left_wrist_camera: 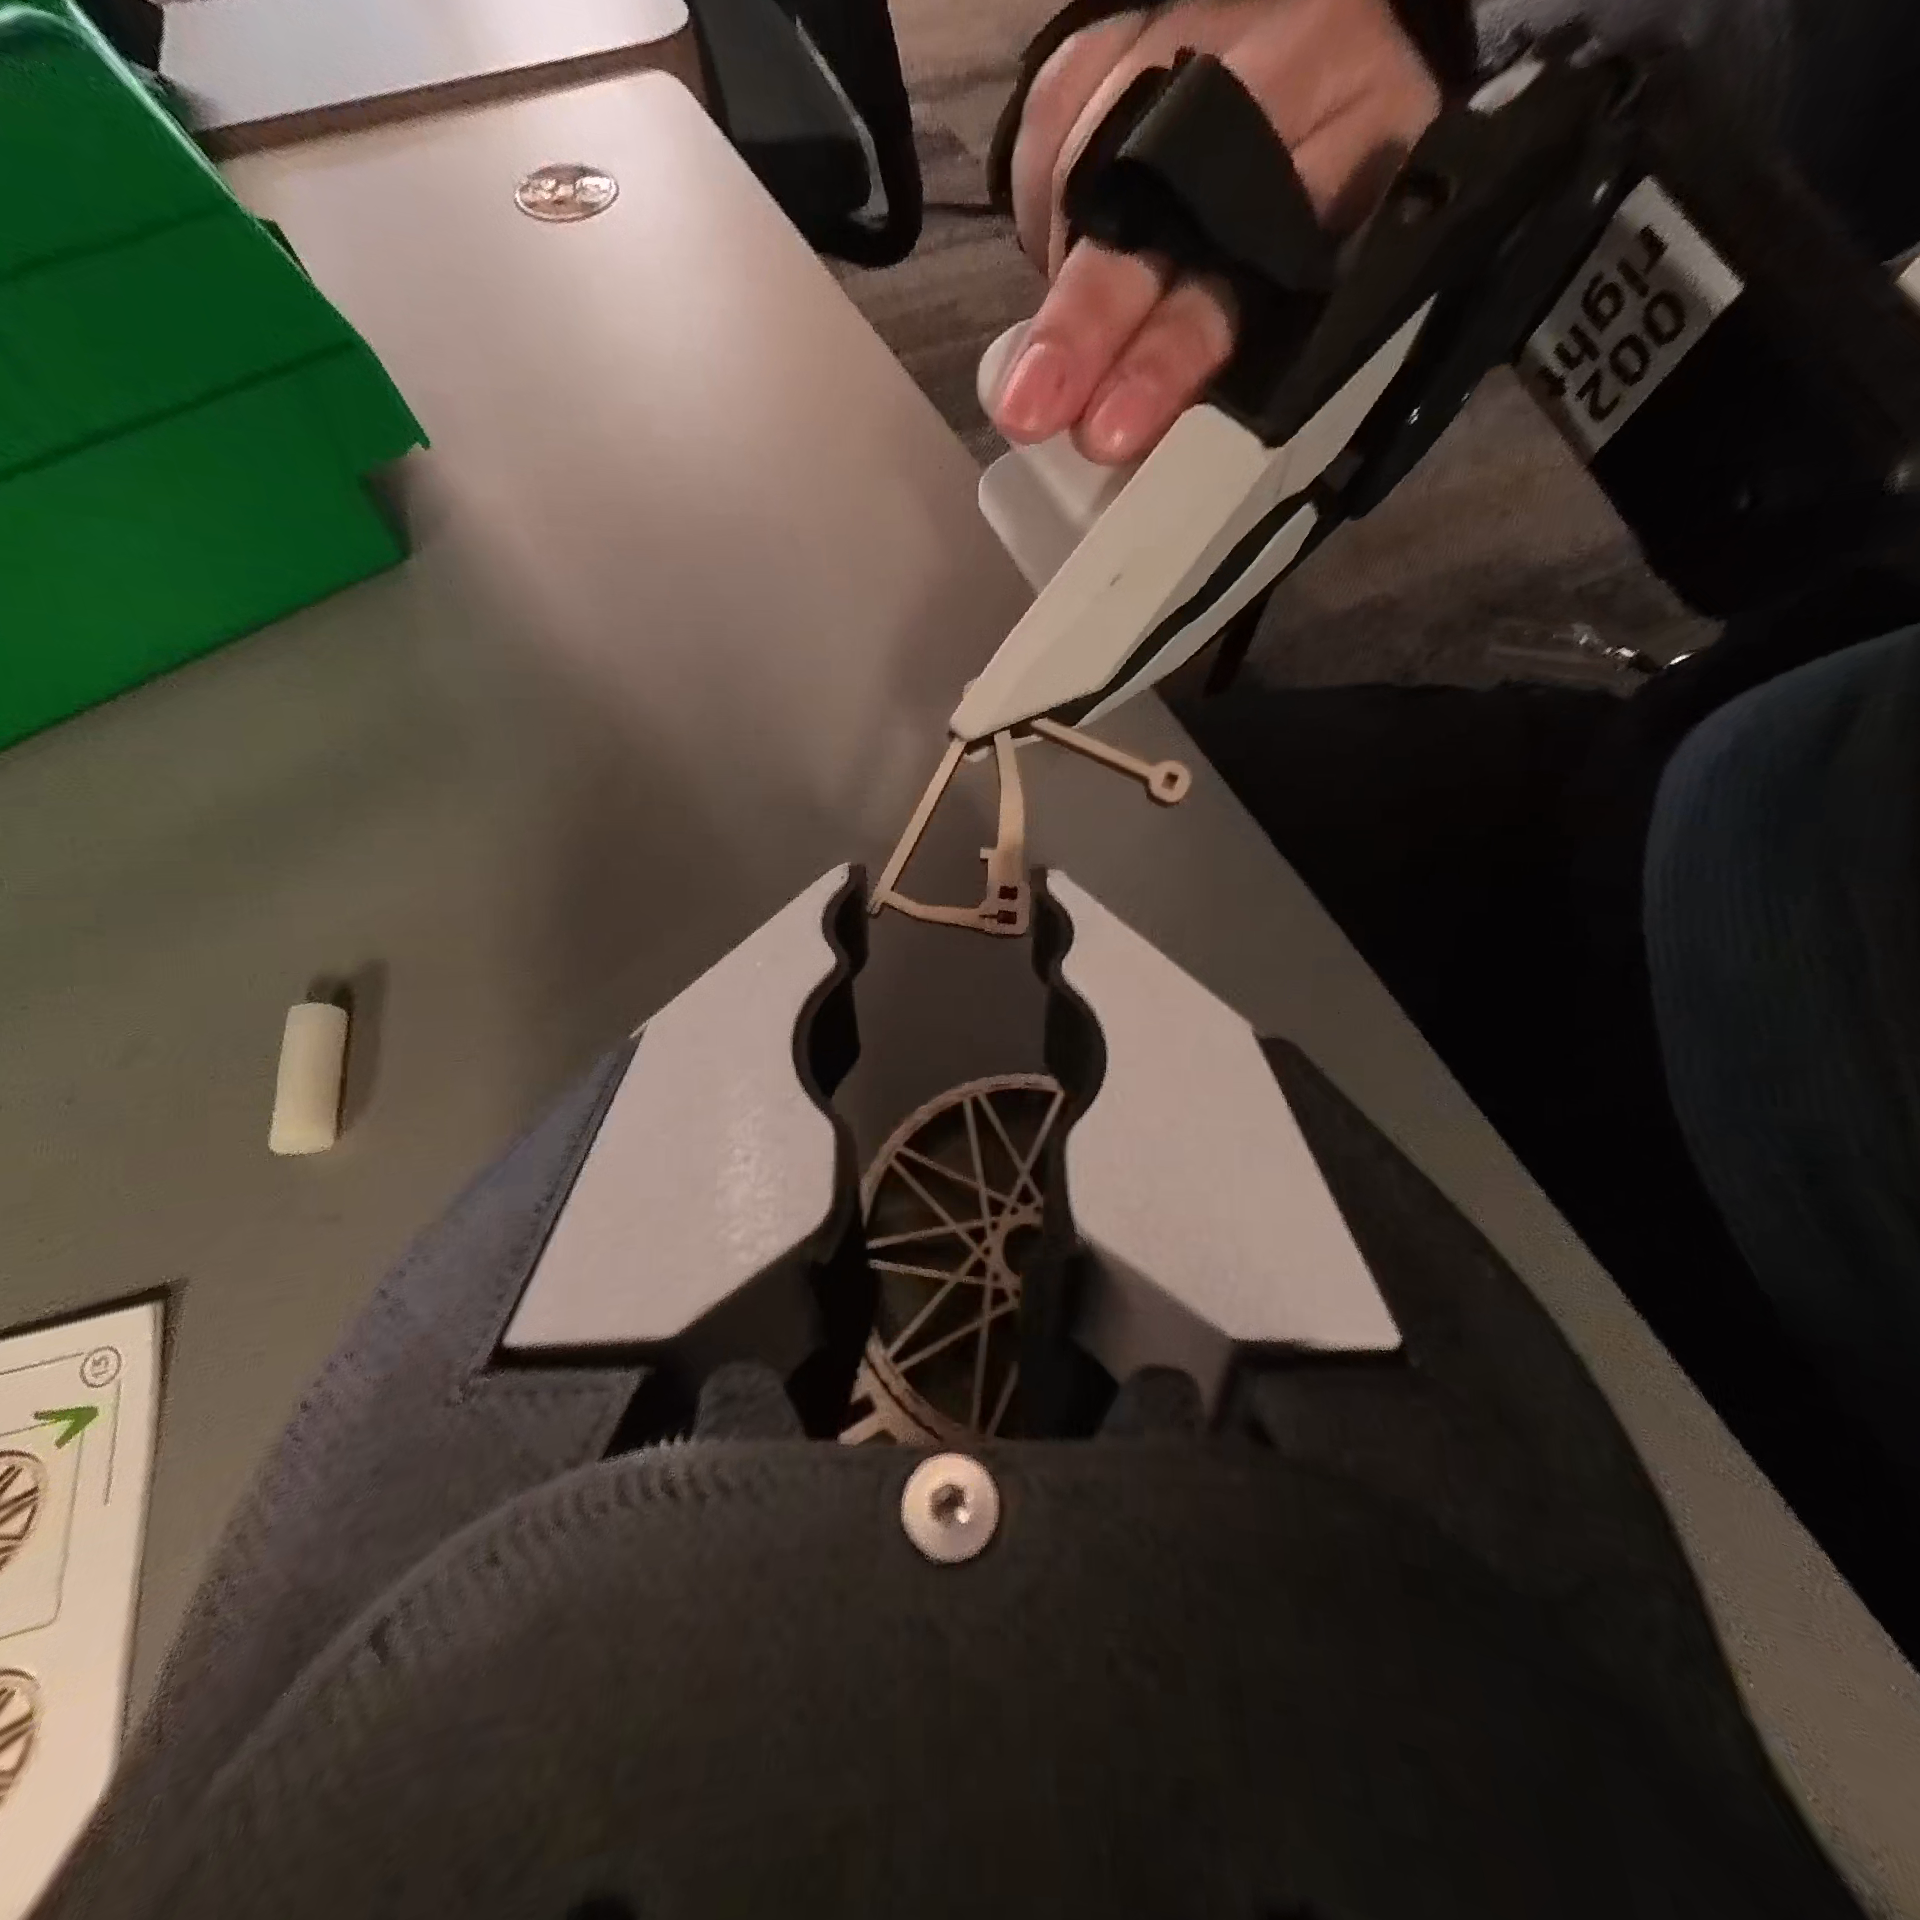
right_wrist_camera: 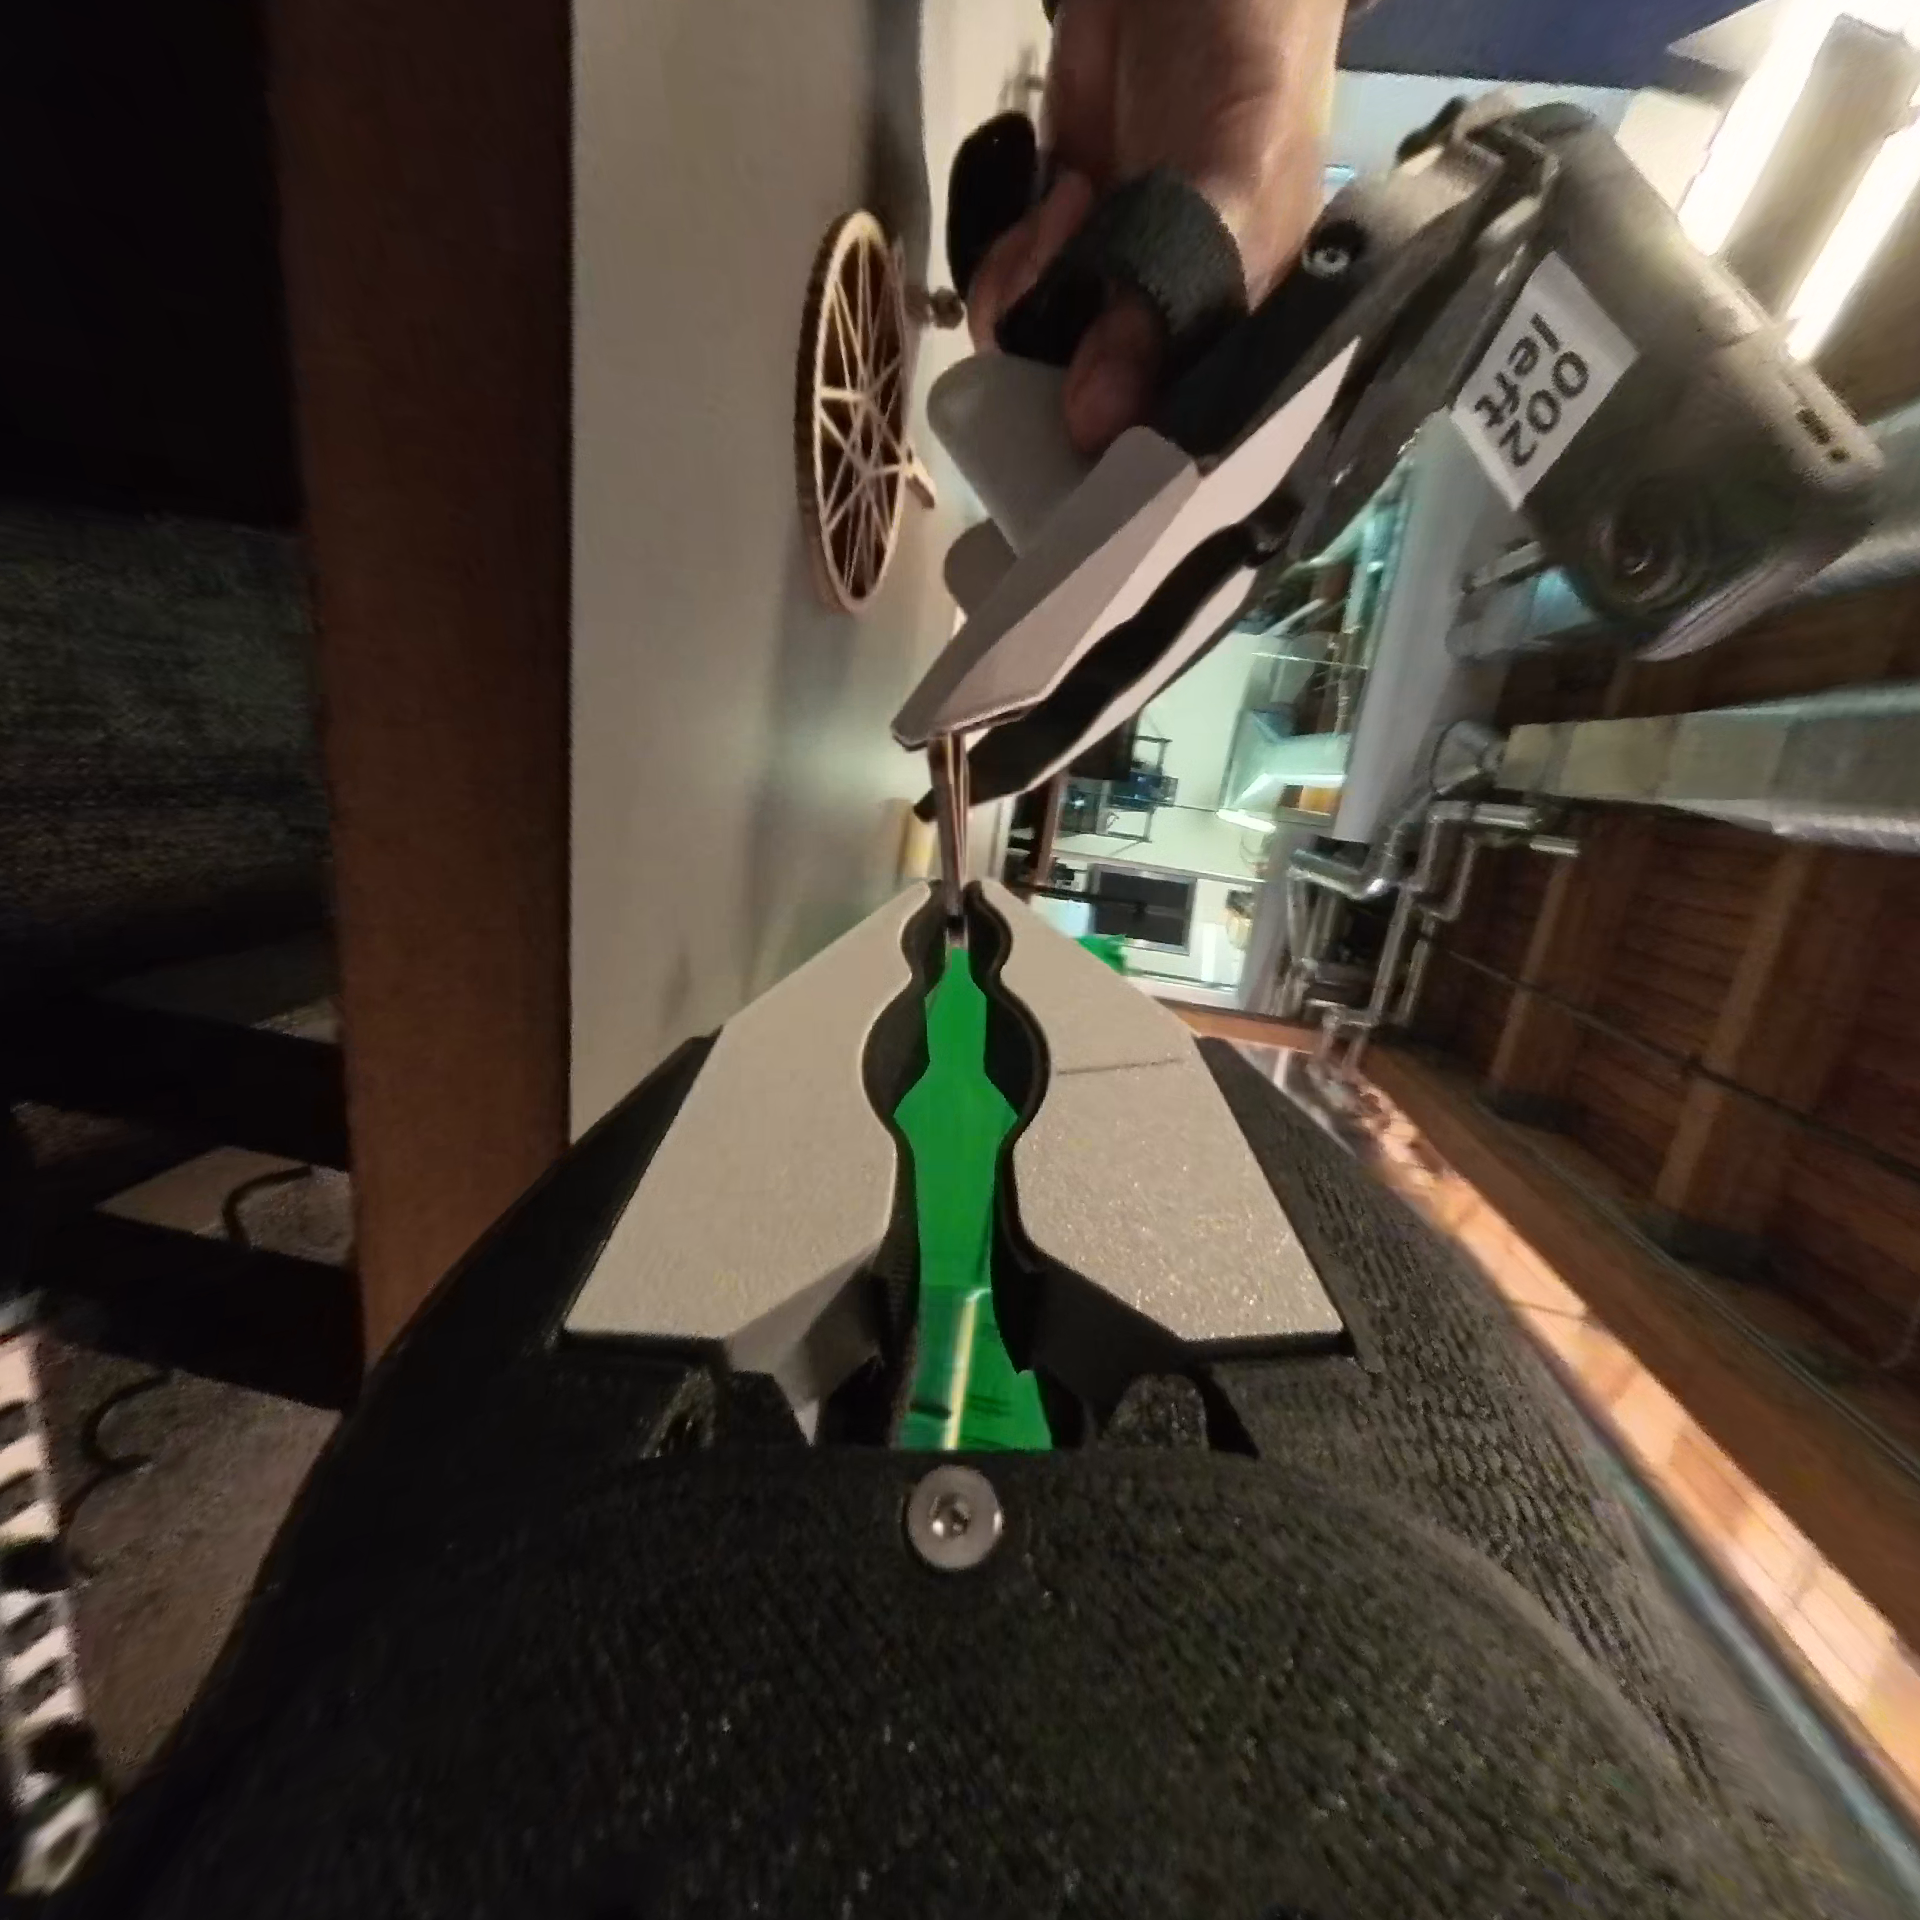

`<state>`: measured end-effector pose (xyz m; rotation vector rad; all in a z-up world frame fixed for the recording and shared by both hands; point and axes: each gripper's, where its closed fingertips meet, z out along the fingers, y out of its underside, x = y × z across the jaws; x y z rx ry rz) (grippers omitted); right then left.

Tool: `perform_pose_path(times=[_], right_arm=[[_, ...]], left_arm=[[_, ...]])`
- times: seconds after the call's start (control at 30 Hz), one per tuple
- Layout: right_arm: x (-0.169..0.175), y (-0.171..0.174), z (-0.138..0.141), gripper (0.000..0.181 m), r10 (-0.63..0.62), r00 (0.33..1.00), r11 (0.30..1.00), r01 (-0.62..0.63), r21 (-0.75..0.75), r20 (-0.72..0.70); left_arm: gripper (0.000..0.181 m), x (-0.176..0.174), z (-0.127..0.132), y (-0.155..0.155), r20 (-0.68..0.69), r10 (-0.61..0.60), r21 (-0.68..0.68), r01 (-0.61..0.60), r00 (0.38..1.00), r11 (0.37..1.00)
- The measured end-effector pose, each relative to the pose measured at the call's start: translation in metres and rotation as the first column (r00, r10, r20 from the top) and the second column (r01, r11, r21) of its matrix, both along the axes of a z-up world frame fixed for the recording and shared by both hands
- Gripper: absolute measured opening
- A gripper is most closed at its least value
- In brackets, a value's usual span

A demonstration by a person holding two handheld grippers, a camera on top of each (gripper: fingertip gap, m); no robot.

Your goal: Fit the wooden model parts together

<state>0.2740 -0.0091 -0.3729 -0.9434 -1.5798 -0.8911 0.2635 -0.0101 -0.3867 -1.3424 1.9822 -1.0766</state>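
- My left gripper (left_wrist_camera: 956, 888) has its tips a little apart, and the thin wooden frame (left_wrist_camera: 940, 914) spans that gap: one corner touches each fingertip, so I clamp it across its width.
- My right gripper (left_wrist_camera: 987, 732) comes in from the upper right and pinches the top of the same frame, fingers pressed almost together.
- In the right wrist view, the frame (right_wrist_camera: 951, 821) shows edge-on, a thin strip running from my right gripper (right_wrist_camera: 956, 904) up into my left gripper (right_wrist_camera: 951, 748).
- The frame is held in the air above the table (left_wrist_camera: 571, 520), near its edge.
- A slim arm of the frame with a small square end sticks out to the side, just below my right fingertips.
- A spoked wooden wheel (left_wrist_camera: 966, 1216) lies flat on the table under my left gripper, seen through the gap between its fingers. In the right wrist view, the wheel (right_wrist_camera: 857, 416) lies behind my left gripper.
- My hand (left_wrist_camera: 1143, 260) wraps the right gripper's handle, with a black strap over the fingers.
- A green box (left_wrist_camera: 156, 364) sits at the far left of the table.
- A short white peg (left_wrist_camera: 309, 1075) lies alone on the table, left of my left gripper.
- A printed sheet (left_wrist_camera: 62, 1455) lies at the near left edge.
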Motion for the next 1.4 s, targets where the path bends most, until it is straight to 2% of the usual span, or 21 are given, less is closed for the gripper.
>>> perform_pose_path(times=[0.03,0.1,0.17,0.2,0.23,0.3,0.33,0.37,0.43,0.57,0.7,0.73,0.83,0.97,1.03,1.1,1.2,1.27,1.4], right_arm=[[0.003,0.001,-0.003,0.002,-0.012,1.0,0.999,0.011,-0.042,-0.017],[0.015,0.001,-0.01,0.025,-0.066,0.995,0.983,0.054,-0.174,-0.069],[0.028,-0.003,-0.011,0.04,-0.129,0.973,0.943,0.06,-0.327,-0.193],[0.033,-0.006,-0.008,0.037,-0.167,0.942,0.912,0.035,-0.409,-0.291],[0.035,-0.009,-0.002,0.02,-0.216,0.882,0.867,-0.025,-0.498,-0.42],[0.029,-0.012,0.015,0.018,-0.342,0.674,0.751,-0.223,-0.622,-0.655],[0.026,-0.012,0.016,0.023,-0.421,0.591,0.674,-0.304,-0.673,-0.688],[0.023,-0.01,0.014,0.032,-0.504,0.538,0.59,-0.357,-0.724,-0.676],[0.015,-0.006,0.003,0.039,-0.612,0.505,0.458,-0.402,-0.793,-0.609],[0.001,0.009,-0.015,0.041,-0.655,0.545,0.392,-0.347,-0.852,-0.523],[-0.007,0.01,-0.033,0.03,-0.629,0.639,0.333,-0.292,-0.896,-0.442],[-0.008,0.009,-0.035,0.027,-0.62,0.654,0.328,-0.286,-0.9,-0.433],[-0.007,0.011,-0.036,0.017,-0.59,0.676,0.377,-0.254,-0.891,-0.442],[-0.007,0.01,-0.036,0.017,-0.595,0.682,0.36,-0.247,-0.9,-0.425],[-0.007,0.01,-0.036,0.017,-0.593,0.694,0.353,-0.231,-0.906,-0.408],[-0.007,0.01,-0.036,0.017,-0.586,0.706,0.354,-0.217,-0.91,-0.397],[-0.007,0.01,-0.036,0.017,-0.573,0.72,0.363,-0.206,-0.909,-0.392],[-0.007,0.01,-0.036,0.016,-0.569,0.721,0.367,-0.209,-0.907,-0.396],[-0.007,0.01,-0.036,0.016,-0.572,0.712,0.365,-0.223,-0.904,-0.406]], left_arm=[[0.03,0.001,-0.002,0.001,-0.011,0.003,0.01,-0.003,1.0,1.0],[0.03,0.002,-0.009,0.006,-0.051,0.018,0.036,-0.016,0.999,0.999],[0.03,0.003,-0.012,0.008,-0.077,0.019,0.035,-0.017,0.997,0.999],[0.03,0.003,-0.014,0.008,-0.099,0.015,0.025,-0.013,0.995,1.0],[0.03,0.002,-0.017,0.009,-0.124,0.013,0.018,-0.011,0.992,1.0],[0.031,0.002,-0.023,0.011,-0.158,0.005,0.027,-0.001,0.987,1.0],[0.03,0.003,-0.022,0.01,-0.156,-0.007,0.022,0.01,0.988,1.0],[0.03,0.003,-0.022,0.009,-0.165,-0.016,0.019,0.019,0.986,1.0],[0.031,0.003,-0.022,0.01,-0.177,-0.032,0.016,0.036,0.984,0.999],[0.03,0.005,-0.023,0.011,-0.183,-0.053,0.06,0.065,0.982,0.996],[0.031,0.007,-0.023,0.009,-0.177,-0.063,0.075,0.077,0.982,0.994],[0.031,0.007,-0.024,0.009,-0.174,-0.063,0.072,0.077,0.983,0.994],[0.031,0.007,-0.024,0.008,-0.164,-0.071,0.066,0.083,0.984,0.994],[0.031,0.006,-0.024,0.007,-0.157,-0.076,0.064,0.087,0.985,0.994],[0.042,0.003,-0.023,0.01,-0.157,-0.072,0.068,0.083,0.985,0.994],[0.042,0.0,-0.014,0.018,-0.109,-0.055,0.046,0.06,0.992,0.997],[0.02,-0.003,0.006,0.027,0.001,-0.031,-0.024,0.031,1.0,0.999],[0.004,-0.004,0.011,0.029,0.027,-0.011,-0.047,0.012,1.0,0.999],[0.0,0.002,0.003,0.02,-0.026,-0.015,-0.05,0.014,1.0,0.999]])
